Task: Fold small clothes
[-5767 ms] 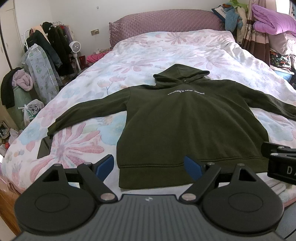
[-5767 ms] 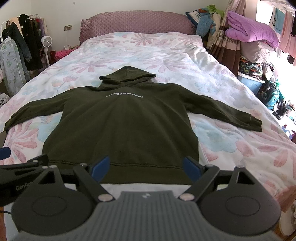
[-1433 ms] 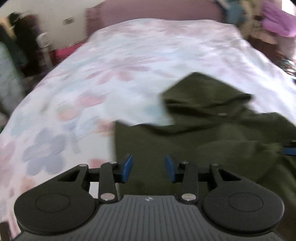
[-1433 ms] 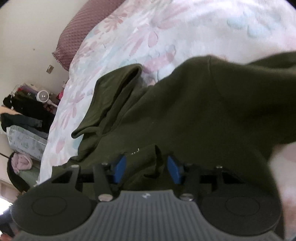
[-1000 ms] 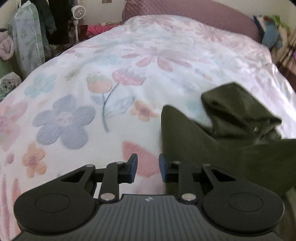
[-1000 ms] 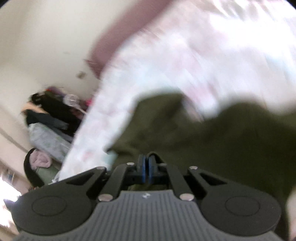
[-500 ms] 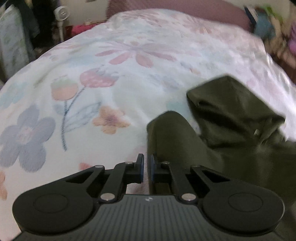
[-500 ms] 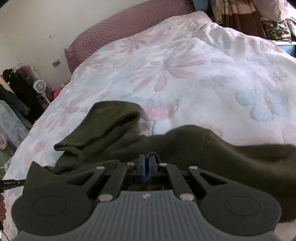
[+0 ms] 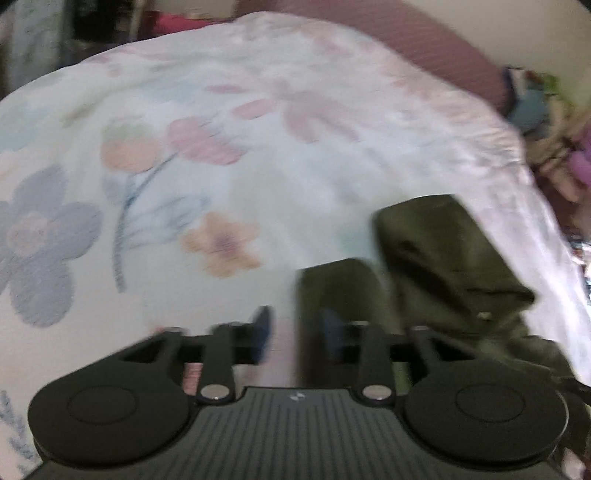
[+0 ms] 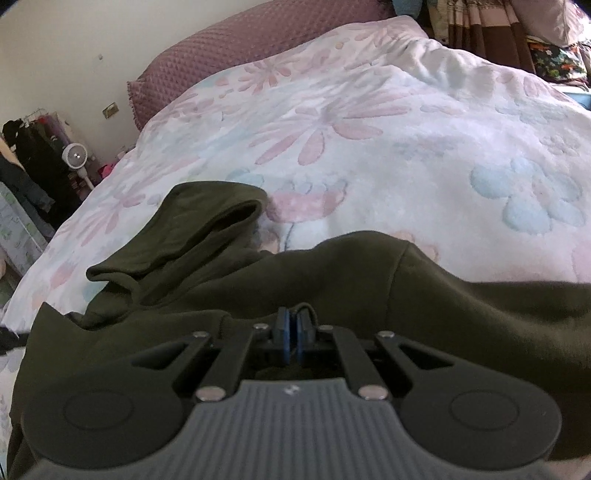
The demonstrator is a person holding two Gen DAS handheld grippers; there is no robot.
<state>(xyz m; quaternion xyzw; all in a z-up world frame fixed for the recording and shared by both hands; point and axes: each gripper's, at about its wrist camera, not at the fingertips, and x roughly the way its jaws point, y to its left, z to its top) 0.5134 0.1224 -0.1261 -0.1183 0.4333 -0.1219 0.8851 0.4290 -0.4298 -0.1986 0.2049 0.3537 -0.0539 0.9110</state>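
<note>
A dark olive hoodie (image 10: 332, 273) lies on the floral bedspread, its hood (image 10: 192, 221) toward the headboard. My right gripper (image 10: 293, 325) is shut on a pinch of the hoodie's fabric near the chest. In the blurred left wrist view my left gripper (image 9: 295, 332) is open, its jaws a hand's width apart around a folded corner of the hoodie (image 9: 332, 288); the hood (image 9: 443, 251) lies to its right. Whether the fabric touches the left fingers is unclear.
The floral bedspread (image 10: 406, 129) covers the bed, with a mauve pillow (image 10: 240, 48) at the head. A clothes rack and a small fan (image 10: 75, 157) stand to the left of the bed. Piled bedding and curtains (image 10: 517, 29) are at the right.
My left gripper has opened from shut and let go of the hoodie corner. My right gripper stays shut on the fabric and has barely moved.
</note>
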